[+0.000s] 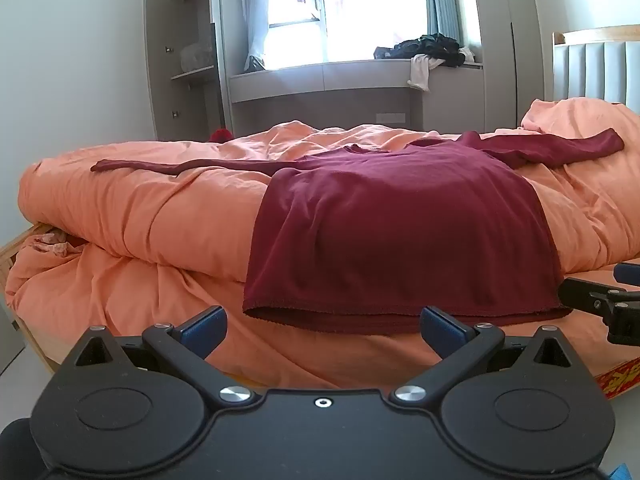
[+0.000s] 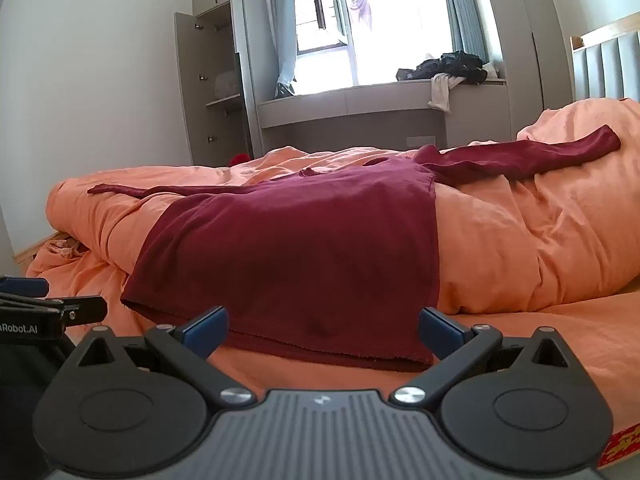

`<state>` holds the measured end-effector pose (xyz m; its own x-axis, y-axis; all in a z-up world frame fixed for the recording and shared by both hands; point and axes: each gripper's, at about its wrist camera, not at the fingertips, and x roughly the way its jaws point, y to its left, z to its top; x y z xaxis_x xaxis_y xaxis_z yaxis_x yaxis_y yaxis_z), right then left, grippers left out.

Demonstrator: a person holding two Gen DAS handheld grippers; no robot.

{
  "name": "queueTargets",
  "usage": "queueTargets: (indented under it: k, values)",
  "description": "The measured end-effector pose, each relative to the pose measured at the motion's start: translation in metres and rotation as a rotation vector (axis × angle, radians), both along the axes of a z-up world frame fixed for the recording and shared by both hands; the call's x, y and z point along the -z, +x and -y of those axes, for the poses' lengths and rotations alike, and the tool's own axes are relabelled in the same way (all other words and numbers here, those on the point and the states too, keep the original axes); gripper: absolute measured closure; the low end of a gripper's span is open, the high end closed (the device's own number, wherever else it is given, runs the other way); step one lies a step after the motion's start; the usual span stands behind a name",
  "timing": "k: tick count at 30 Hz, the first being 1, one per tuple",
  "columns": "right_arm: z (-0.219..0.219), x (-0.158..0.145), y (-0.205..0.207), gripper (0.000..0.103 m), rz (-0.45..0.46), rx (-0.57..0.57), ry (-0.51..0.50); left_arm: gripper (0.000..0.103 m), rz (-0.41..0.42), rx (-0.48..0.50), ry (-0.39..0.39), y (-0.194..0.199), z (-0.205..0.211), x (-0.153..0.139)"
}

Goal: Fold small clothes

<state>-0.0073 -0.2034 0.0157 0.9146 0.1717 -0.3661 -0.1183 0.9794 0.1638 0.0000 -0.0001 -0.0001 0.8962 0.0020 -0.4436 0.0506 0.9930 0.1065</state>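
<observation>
Since nothing's been grabbed yet, both tongs are sitting wide apart and empty: the left tongs (image 1: 322,330) are hovering just short of the hem, and the right tongs (image 2: 323,330) are doing the same near the hem's right corner. Looks to me like they're lining up on the two bottom corners so the first fold can go up evenly. The shirt (image 1: 396,216) is lying spread flat over the duvet (image 1: 132,208) on the bed, both sleeves stretched out sideways, which is probably so they can get flipped inward first. A pile of clothes (image 1: 430,50) is waiting on the window ledge.
</observation>
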Motion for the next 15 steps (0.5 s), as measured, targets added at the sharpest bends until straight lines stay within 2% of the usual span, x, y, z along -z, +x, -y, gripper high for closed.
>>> queueTargets:
  k: [15]
  values:
    - [0.0014, -0.0005, -0.0005, 0.000, -0.003, 0.001, -0.002, 0.000, 0.006, 0.000, -0.003, -0.0001, -0.0001, 0.0000]
